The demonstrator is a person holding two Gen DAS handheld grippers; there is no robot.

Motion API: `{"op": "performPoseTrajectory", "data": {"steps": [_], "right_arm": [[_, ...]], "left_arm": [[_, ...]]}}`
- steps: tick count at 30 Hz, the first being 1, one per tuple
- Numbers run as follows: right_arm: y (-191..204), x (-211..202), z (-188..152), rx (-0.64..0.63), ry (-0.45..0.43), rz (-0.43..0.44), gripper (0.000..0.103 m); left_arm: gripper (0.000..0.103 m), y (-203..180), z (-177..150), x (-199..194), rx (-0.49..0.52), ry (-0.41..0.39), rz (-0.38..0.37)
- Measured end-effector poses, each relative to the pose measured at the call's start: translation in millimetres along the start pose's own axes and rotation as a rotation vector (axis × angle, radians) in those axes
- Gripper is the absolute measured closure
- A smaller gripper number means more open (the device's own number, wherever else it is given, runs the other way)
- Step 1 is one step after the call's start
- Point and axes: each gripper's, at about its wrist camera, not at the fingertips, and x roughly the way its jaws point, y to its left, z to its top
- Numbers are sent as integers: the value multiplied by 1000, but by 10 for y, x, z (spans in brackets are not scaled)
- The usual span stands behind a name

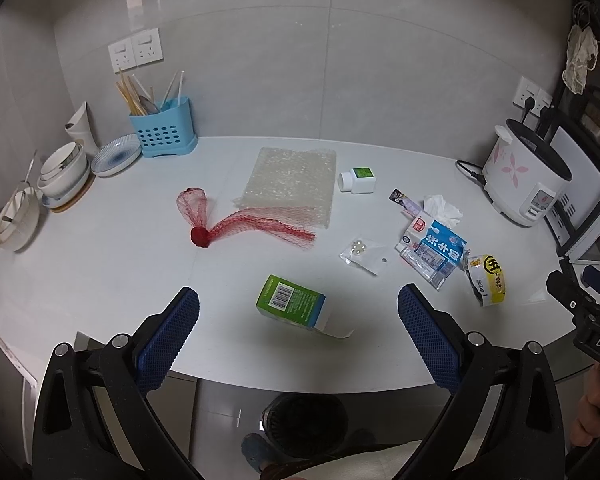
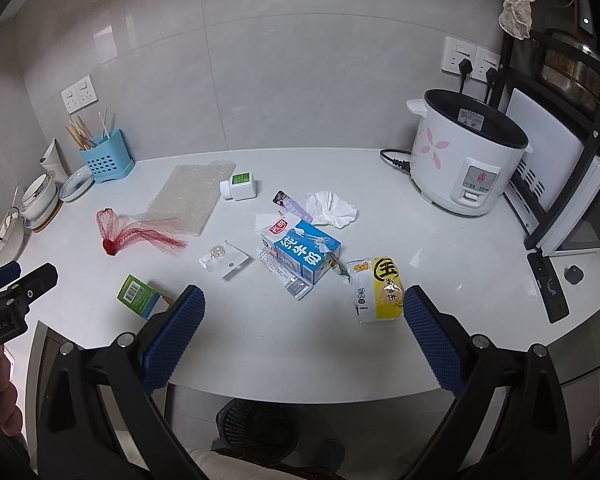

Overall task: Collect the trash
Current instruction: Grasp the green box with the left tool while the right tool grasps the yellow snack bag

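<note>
Both tools wide open, nothing held. Left tool [image 1: 298, 300] and right tool [image 2: 304, 300] hover over the near edge of the white tabletop [image 1: 100, 264].

Progress: judging by the layout, collection hasn't started, every piece of trash lies on the tabletop. Dark ribbed round bin [image 1: 304, 424] sits on the floor below the edge, right under both tools; contents not visible.

Near:
- Green cardboard box with barcode [image 1: 290, 300], end flap open, lying flat between the left tool's fingers, just ahead. Rigid, easy pinch.
- Yellow-and-white glossy snack wrapper [image 2: 378, 290], just ahead of the right tool's right finger. Crinkly film, some bulk.

Mid:
- Blue-and-white milk carton [image 2: 304, 254], crushed, ahead of the right tool, touching the snack wrapper's torn end.
- Small clear plastic packet with pale beads [image 2: 224, 258], flat, left of the carton.
- Red plastic mesh net bag [image 1: 236, 222], knotted, limp; its tail overlaps the bubble wrap.

Far:
- Crumpled white tissue [image 2: 332, 208], soft.
- Small purple printed sachet [image 2: 290, 204], beside the tissue.
- White plastic bottle with green label [image 1: 358, 180], on its side, may roll.
- Clear bubble-wrap sheet [image 1: 292, 182], flat, thin edge, likely hardest to lift.
</note>
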Motion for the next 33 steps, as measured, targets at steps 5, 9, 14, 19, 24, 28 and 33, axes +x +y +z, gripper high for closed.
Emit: {"op": "performPoseTrajectory", "data": {"steps": [5, 9, 14, 19, 24, 28, 33], "right_arm": [[-67, 76, 32, -1, 15, 1, 8], [-176, 194, 38, 9, 33, -17, 8], [-437, 486, 7, 17, 78, -59, 8], [-725, 805, -57, 26, 152, -93, 8], [-951, 1081, -94, 18, 211, -121, 8], [-1070, 1329, -52, 16, 253, -127, 8], [-1051, 1684, 36, -18, 313, -113, 8]], "left_arm": [[6, -89, 39, 73, -4, 17, 3], [6, -77, 54, 223, -27, 51, 18], [6, 32, 22, 503, -84, 123, 45], [6, 96, -43, 845, -146, 209, 75], [6, 146, -133, 1206, -247, 300, 98], [6, 172, -195, 1511, -323, 362, 118], [6, 174, -166, 1746, -376, 383, 176]]}}
